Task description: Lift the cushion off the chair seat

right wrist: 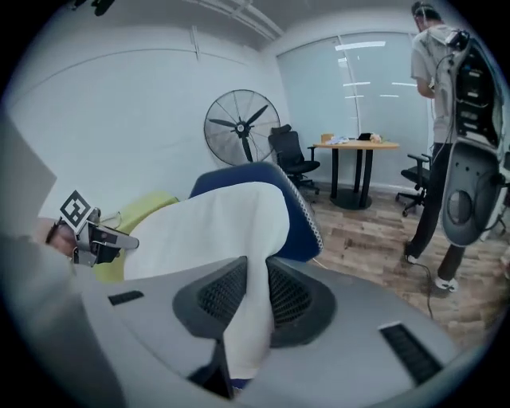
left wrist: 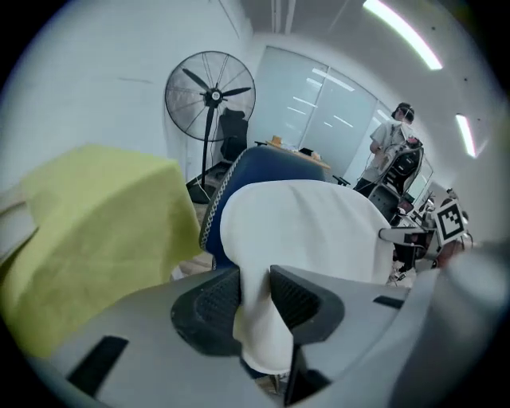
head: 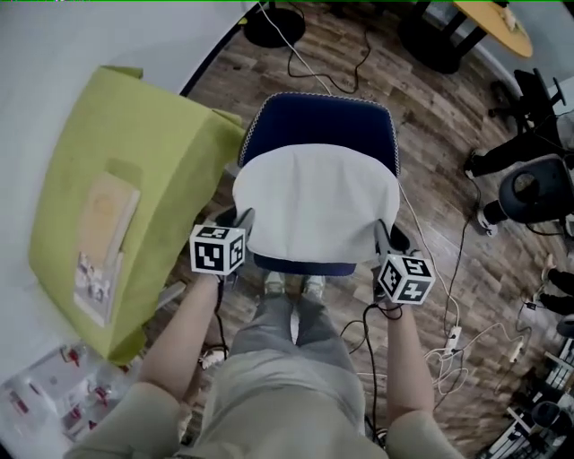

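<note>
The navy cushion (head: pixel 323 125), a white cover (head: pixel 314 202) draped over its near half, was held aloft by both near corners.

No words or numbers can be read anywhere. The left marker cube (head: pixel 218 249) and right marker cube (head: pixel 406 278) bear only black-and-white square patterns.

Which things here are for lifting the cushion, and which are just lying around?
For the job: blue cushion, its white cover, left gripper and right gripper, both clamped on the cover.

Just lying about: standing fan, round table, power strip on the floor, black office chair.
</note>
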Available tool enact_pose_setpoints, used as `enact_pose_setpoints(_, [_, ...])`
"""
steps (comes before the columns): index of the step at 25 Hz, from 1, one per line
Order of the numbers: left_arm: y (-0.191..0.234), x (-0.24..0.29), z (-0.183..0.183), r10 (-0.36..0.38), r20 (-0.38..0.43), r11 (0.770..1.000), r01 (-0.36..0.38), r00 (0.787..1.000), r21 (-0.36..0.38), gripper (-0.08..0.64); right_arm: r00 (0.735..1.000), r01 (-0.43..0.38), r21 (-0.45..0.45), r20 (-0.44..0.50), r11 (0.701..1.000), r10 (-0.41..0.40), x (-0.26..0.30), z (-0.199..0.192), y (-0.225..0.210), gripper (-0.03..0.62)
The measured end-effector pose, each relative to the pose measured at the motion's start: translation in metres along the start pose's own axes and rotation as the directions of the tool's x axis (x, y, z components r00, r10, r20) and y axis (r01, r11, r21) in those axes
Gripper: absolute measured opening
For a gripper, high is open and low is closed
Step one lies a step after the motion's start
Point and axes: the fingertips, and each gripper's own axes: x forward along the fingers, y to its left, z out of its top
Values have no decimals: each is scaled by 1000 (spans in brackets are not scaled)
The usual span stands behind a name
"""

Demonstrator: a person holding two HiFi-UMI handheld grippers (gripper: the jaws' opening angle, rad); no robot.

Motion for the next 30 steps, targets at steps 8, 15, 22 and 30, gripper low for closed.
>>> enact_pose_setpoints(8, [-25, -88, 70, -9, 161, 999, 2, 987, 44, 129, 984, -4, -52, 175, 999, 13, -85, 90, 33, 91])
enact_pose_setpoints(15, [-47, -161, 126, -12, 305, 997, -11, 952, 74, 129, 952, -11, -106, 304, 994, 42, -146, 153, 54, 92])
enact_pose_setpoints(22, [-70, -221, 159, -65, 405, 996, 33, 912, 87, 129, 904, 43, -169, 426, 985, 34, -210, 198, 72, 92])
enact_pose_setpoints(30, [-74, -280, 186, -50, 496, 993, -11, 867, 119, 129, 866, 29, -213, 494, 977, 82, -248, 231, 100, 92])
